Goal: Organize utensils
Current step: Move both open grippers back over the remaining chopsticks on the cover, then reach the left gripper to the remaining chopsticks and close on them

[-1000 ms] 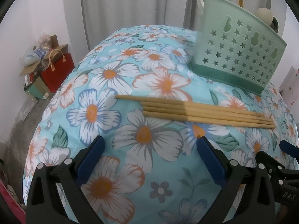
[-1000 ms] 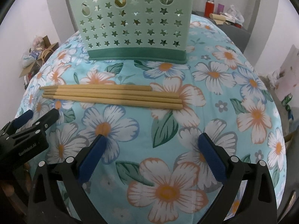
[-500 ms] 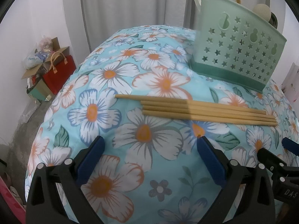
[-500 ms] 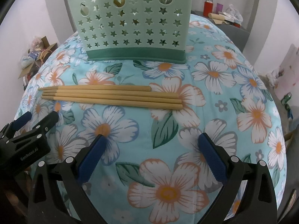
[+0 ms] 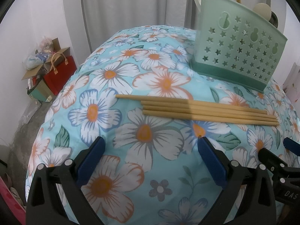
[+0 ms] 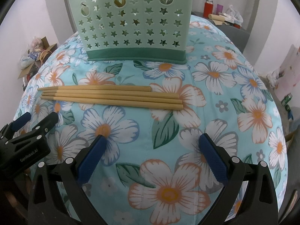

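Note:
Several wooden chopsticks (image 5: 196,109) (image 6: 110,96) lie side by side on the flowered tablecloth. A pale green utensil holder (image 5: 232,46) (image 6: 129,22) with star-shaped holes stands upright behind them, with some utensils sticking out of its top. My left gripper (image 5: 151,147) hovers open just in front of the chopsticks, nothing between its fingers. My right gripper (image 6: 151,146) is also open and empty, a little nearer than the chopsticks' thick ends. Each gripper shows at the edge of the other's view: the right gripper (image 5: 288,153) and the left gripper (image 6: 35,120).
The table (image 5: 105,71) is round and drops away on all sides. A red bag and cardboard boxes (image 5: 48,71) sit on the floor at the left. A grey shelf with bottles (image 6: 219,15) stands behind on the right. A curtain hangs at the back.
The left wrist view has shifted slightly, so the utensil holder sits a little further right and lower in it. The chopsticks have not moved. Both grippers stay open.

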The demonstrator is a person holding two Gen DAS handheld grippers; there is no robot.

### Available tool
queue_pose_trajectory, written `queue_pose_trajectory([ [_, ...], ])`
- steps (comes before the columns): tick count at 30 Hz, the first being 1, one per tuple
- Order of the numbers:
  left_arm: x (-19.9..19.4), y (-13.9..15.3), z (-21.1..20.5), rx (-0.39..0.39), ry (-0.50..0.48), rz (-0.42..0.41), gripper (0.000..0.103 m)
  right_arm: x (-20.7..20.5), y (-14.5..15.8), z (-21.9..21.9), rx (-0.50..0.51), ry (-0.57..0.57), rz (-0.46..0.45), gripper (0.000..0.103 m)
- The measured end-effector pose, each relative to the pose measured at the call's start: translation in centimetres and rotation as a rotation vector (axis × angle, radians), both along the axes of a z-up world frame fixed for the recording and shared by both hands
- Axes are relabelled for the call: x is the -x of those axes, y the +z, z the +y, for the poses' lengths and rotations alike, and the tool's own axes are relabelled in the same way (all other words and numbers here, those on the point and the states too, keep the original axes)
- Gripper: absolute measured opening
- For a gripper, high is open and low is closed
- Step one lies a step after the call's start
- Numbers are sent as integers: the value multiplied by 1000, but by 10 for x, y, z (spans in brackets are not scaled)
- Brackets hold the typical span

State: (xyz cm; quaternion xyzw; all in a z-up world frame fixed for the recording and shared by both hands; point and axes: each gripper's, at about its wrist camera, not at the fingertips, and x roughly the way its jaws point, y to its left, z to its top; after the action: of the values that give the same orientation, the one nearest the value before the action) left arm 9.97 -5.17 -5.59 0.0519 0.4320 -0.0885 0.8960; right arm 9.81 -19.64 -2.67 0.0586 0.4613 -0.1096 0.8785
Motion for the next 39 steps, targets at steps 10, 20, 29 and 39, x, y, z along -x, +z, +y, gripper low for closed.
queue_pose_trajectory([
  [10,6,3,6,46,-20,-8,97,4,-1,-2,-4,-8,-29,95],
  [20,23,33,7,96,-93,-102,93,20,-3,-9,-35,51,-113,95],
  [29,17,43,-5,192,-210,-66,46,20,15,-7,-76,128,-133,54],
  [39,-29,2,38,712,-69,377,30,-12,27,14,-154,225,-169,39],
])
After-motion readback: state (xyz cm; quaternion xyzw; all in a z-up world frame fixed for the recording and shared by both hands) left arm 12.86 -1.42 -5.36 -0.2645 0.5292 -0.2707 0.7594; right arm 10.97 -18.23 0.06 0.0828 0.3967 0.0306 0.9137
